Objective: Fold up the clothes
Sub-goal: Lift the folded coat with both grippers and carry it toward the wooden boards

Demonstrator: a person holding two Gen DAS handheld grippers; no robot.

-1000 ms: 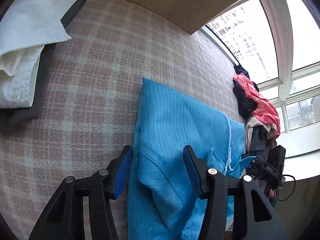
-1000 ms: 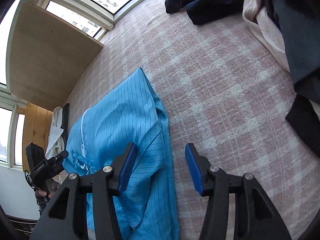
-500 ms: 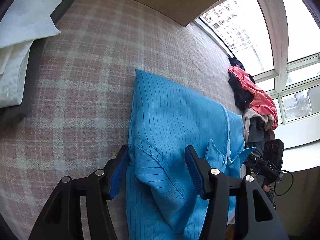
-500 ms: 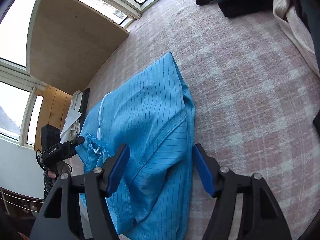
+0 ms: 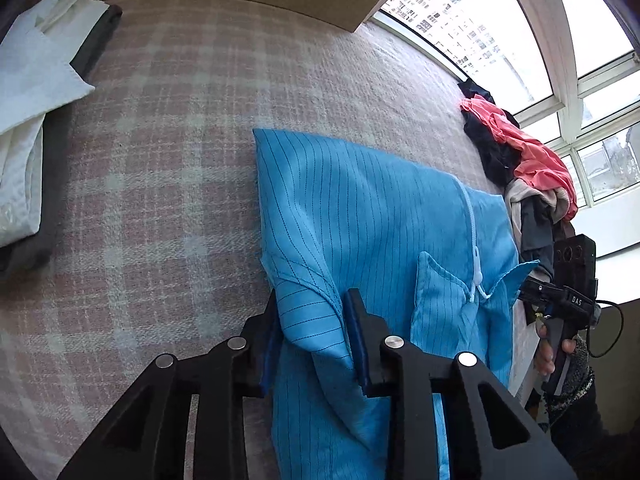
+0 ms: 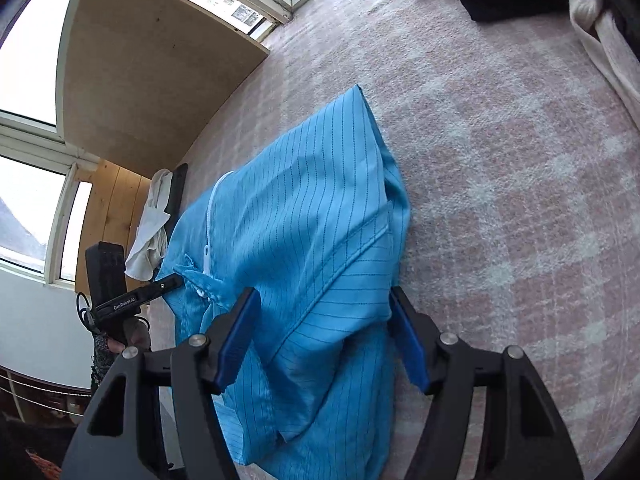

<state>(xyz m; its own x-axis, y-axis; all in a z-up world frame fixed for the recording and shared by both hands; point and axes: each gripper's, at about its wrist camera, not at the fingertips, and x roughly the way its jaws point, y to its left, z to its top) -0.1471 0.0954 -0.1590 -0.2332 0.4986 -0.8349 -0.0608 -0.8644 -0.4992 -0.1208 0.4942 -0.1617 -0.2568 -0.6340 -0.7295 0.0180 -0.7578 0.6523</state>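
A blue pinstriped garment [image 5: 360,216] lies spread on a pink-and-white plaid bed cover [image 5: 168,168], filling the lower middle of both wrist views, its white zipper [image 5: 470,232] running down toward the collar at the near edge. The left tongs [image 5: 310,332], at the bottom centre of the left wrist view, are closing with a raised fold of the blue shoulder cloth bunched between the blue pads, which touch it on both sides. The right tongs [image 6: 324,332] stand spread wide, straddling the garment's other shoulder at the bottom of the right wrist view; the cloth lies between the pads but is not pinched. A folded white garment [image 5: 36,92] rests on a dark one at the upper left of the left view, and a heap of red, dark and beige clothes [image 5: 520,160] sits at the right by the window [image 5: 500,32].
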